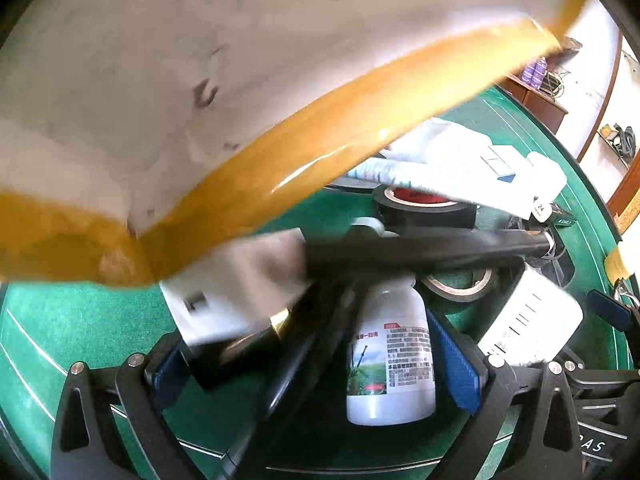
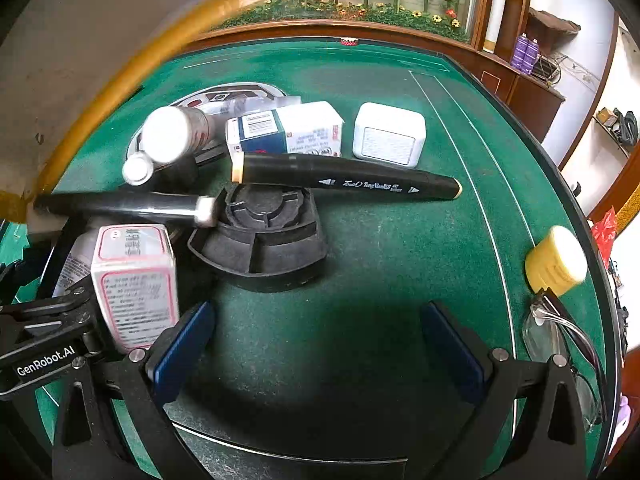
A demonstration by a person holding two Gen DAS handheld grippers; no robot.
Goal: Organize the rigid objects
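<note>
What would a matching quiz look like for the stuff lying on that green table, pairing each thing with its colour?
Things:
1. marker pen
2. round lidded jar
3. square box behind the marker
4. small carton beside the left finger of the right hand-held gripper

Colours:
A. yellow
B. white with pink borders
C. black with pale end caps
D. plain white

Pairs: 1-C, 2-A, 3-D, 4-B
</note>
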